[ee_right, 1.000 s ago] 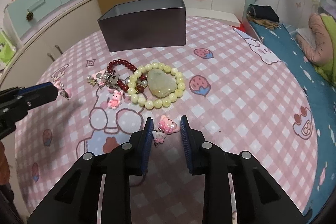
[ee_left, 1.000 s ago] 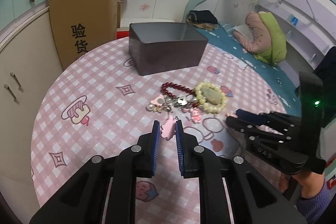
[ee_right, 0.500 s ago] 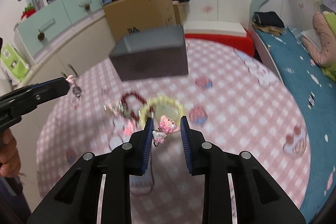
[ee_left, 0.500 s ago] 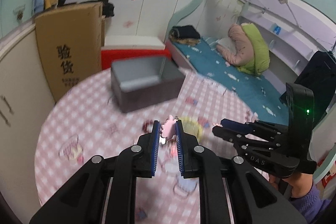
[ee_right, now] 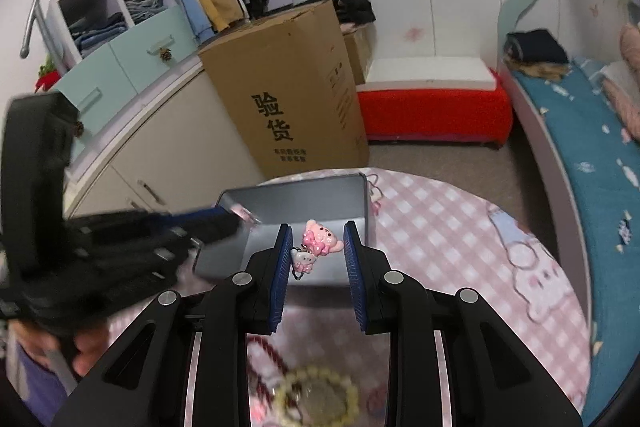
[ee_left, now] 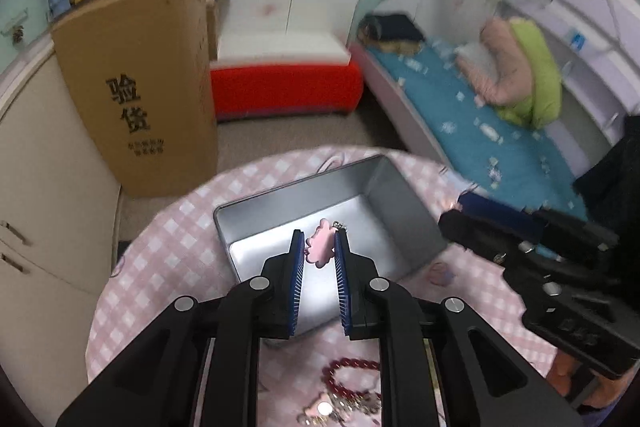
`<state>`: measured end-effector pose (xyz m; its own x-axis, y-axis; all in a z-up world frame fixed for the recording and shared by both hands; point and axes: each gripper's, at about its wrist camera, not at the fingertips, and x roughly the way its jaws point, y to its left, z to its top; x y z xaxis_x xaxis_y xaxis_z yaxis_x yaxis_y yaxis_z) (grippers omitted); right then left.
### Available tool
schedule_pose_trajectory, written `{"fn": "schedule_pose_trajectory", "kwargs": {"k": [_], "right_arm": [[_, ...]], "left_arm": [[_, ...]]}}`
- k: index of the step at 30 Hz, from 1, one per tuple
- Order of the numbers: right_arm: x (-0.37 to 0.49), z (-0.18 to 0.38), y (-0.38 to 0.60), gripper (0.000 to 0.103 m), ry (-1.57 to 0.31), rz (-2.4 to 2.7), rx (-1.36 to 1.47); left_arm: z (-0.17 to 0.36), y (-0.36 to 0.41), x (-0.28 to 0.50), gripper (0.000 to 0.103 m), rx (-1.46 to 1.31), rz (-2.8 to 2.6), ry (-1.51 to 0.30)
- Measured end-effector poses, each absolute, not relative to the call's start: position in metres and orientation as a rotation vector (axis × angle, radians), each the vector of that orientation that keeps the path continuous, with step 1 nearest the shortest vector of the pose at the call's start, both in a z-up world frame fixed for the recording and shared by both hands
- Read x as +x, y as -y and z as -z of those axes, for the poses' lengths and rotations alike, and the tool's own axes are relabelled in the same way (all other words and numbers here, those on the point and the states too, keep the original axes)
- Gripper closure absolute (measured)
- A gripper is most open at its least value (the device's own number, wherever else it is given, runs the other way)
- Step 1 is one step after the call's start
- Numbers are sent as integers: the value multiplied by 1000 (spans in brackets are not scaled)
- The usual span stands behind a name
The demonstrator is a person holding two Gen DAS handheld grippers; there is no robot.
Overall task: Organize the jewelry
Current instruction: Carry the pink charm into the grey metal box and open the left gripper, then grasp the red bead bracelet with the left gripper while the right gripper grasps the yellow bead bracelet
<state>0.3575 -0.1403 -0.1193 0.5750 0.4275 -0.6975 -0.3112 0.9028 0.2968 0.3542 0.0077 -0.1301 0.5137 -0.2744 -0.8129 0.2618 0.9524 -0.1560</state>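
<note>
With the left hand-held gripper (ee_left: 319, 249) pinching a pink charm (ee_left: 320, 247) and the right hand-held gripper (ee_right: 317, 247) clamping a pink cat charm (ee_right: 318, 241), both above the grey tin (ee_left: 404, 211) at frame centre, the crowded grippers could collide, or a charm released off-centre could miss the tin.

both tongs (ee_left: 319, 247) (ee_right: 316, 241) carried charms from table to above tin (ee_left: 384, 187).

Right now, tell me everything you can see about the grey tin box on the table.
The grey tin box is rectangular, open-topped, with no lid in view, and looks like dull metal with rounded corners. Its pale floor appears bare. It sits flat near the far edge of the pink checked tablecloth. Both grippers hold pink charms in front of it; whether they touch it is unclear.
</note>
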Motion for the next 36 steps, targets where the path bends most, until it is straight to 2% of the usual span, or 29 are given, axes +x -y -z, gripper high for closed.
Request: {"fn": "schedule_pose_trajectory", "kwargs": {"k": [6,17,19,21,22,24,26,30,36], "right_arm": [[383,140,125,76,-923,-451,128],[387,149,116,76,-959,-470,123],[388,150,115,76,-968,-475,129],[389,152,117,76,-978,-481,140],[391,152,118,76,-984,-487,148],[393,154,117,76,-995,-492,150],[393,155,112,76,-1007,-500,142],[396,162,95,76,-1043,-511,117],[394,167,86,74,-1054,-481,80]], "left_arm": [[158,-2,371,89,-1,319,-1066],[162,-8,376,88,-44,307,-1080],[159,-13,374,84,-65,306,-1084],[151,-21,368,70,-91,283,-1065],[147,-24,366,69,-101,282,-1050],[135,-32,358,48,-111,266,-1012],[124,-35,350,39,-105,247,-975],[113,-39,339,38,-63,188,-929],[126,-47,336,38,-74,161,-966]]}}
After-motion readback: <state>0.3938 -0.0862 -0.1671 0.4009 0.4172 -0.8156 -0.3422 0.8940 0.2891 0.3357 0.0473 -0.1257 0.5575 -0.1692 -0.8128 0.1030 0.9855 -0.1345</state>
